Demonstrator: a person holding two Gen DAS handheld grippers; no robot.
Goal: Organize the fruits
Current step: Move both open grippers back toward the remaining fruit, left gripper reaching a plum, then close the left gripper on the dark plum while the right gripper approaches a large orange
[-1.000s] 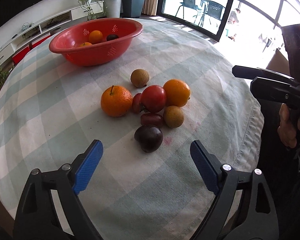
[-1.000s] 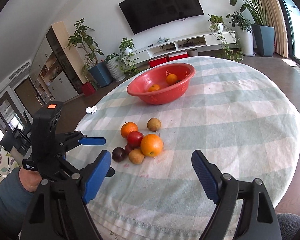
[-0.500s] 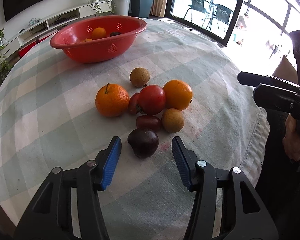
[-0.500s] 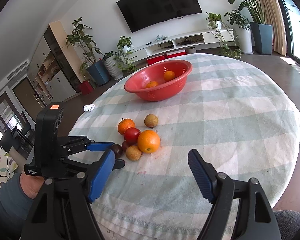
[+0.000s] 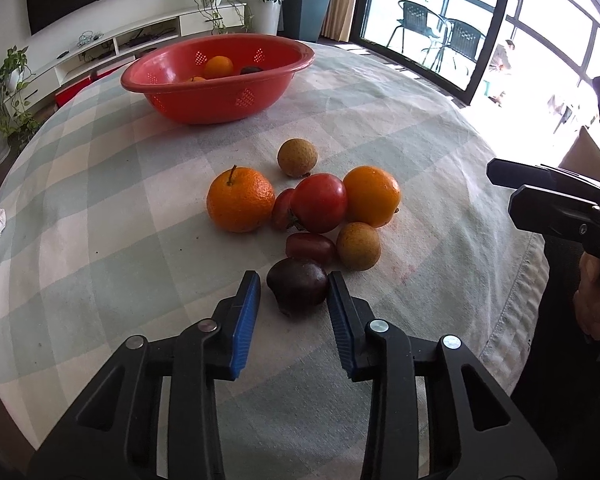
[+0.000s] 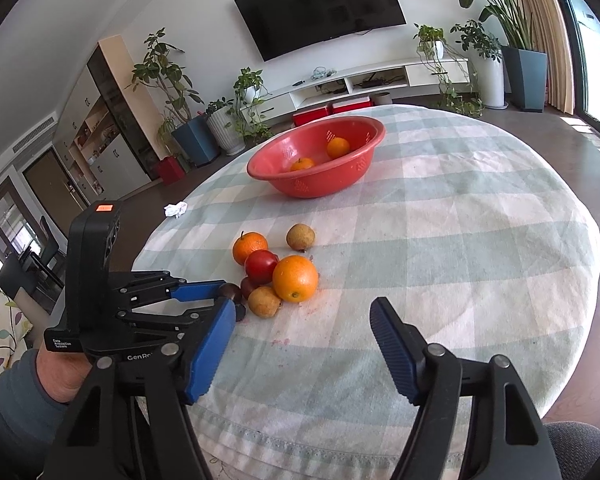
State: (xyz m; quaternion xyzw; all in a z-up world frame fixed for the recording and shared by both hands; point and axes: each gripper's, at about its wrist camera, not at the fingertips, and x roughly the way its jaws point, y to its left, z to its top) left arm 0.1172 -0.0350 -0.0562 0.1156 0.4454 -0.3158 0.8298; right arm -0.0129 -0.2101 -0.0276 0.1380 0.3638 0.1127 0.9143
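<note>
Fruit mostly unsorted: three pieces sit in the red basin point(image 5: 220, 98), upper centre; seven remain clustered mid-counter. Left tool point(image 5: 294, 294) brackets the dark plum point(image 5: 298, 286), not yet clamped; right tool point(image 6: 304, 350) gapes empty.

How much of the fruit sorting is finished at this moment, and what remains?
Done: two oranges and one dark fruit lie in the red basket. In hand: the left tool brackets the dark plum, its jaws not yet closed on it. Left: seven fruits on the cloth, plum included. The right tool waits open.
</note>
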